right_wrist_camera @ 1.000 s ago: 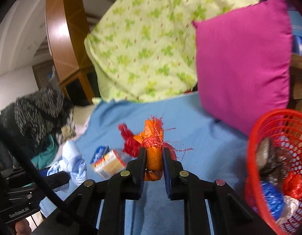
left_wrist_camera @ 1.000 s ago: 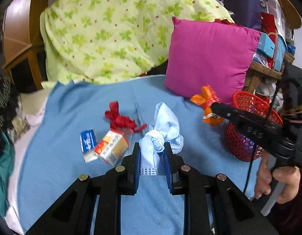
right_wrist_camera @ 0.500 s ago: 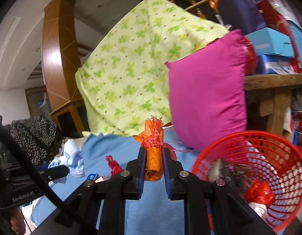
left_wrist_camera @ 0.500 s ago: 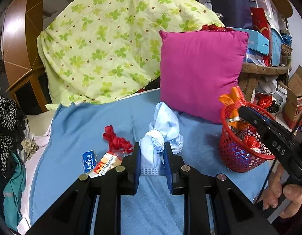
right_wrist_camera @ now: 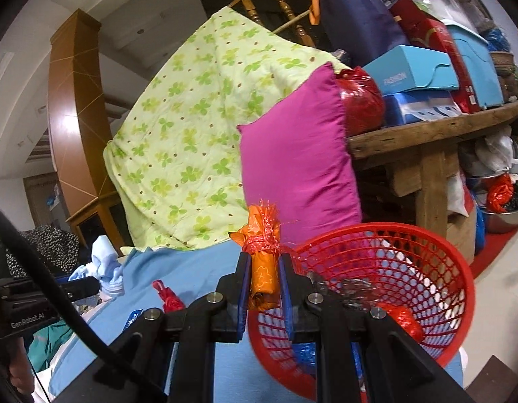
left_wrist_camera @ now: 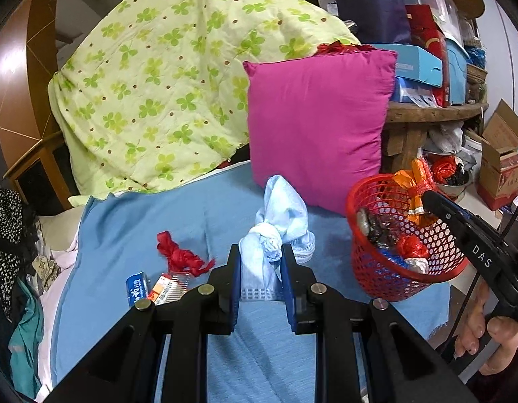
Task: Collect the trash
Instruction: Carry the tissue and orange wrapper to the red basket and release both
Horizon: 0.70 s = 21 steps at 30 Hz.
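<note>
The left gripper (left_wrist_camera: 261, 277) pinches a knotted pale blue rag (left_wrist_camera: 275, 231) between its fingers, held left of the red mesh basket (left_wrist_camera: 386, 275) above the blue sheet (left_wrist_camera: 131, 228); the right gripper (right_wrist_camera: 263, 287), marked "DAS" along its arm in the left view, is pressed onto an orange wrapper bundle (right_wrist_camera: 264, 262) tied with red ribbon, at the basket's near-left rim; the basket already holds red, blue and dark scraps; left of the basket on the sheet lie a red plastic scrap (left_wrist_camera: 178, 255), a small blue packet (left_wrist_camera: 137, 289) and an orange-white carton (left_wrist_camera: 168, 290), their print unreadable; behind the basket leans a magenta pillow (left_wrist_camera: 316, 124); a blue box (right_wrist_camera: 410, 72) behind reads "FASHION".
</note>
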Tool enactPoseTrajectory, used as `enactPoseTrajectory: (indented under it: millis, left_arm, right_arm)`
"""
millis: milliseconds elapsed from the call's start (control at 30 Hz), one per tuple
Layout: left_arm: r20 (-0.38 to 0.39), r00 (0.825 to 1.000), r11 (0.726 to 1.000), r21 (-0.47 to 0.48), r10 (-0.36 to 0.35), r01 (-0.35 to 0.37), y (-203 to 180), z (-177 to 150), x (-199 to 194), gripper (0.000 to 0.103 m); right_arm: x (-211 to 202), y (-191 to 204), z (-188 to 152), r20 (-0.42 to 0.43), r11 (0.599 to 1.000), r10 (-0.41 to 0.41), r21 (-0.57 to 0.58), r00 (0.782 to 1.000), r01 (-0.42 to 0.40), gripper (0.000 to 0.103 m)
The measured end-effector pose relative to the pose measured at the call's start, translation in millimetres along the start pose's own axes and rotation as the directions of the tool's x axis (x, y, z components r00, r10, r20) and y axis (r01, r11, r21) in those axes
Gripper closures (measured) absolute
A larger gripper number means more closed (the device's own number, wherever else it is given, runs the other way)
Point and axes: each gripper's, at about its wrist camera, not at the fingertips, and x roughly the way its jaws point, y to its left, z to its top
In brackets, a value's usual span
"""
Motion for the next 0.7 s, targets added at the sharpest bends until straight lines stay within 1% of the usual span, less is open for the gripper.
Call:
enactPoseTrajectory:
  millis: [367,700]
  left_arm:
    - [0.002,1.000,0.999,0.040,-0.024,0.024,-30.4,14.7,12.1,0.080]
    - [0.009,0.998,0.995,0.078,-0.063,0.062,-58.6,28.6,22.9,0.080]
  right_arm:
    - [-7.1,-32.3,2.8,0.008,0.999,-0.027,0.043,1.000,0.026,0.085]
    - [-10.0,-56.0,6.3,0.013,0.995,-0.041,0.089,0.999,0.040,0.085]
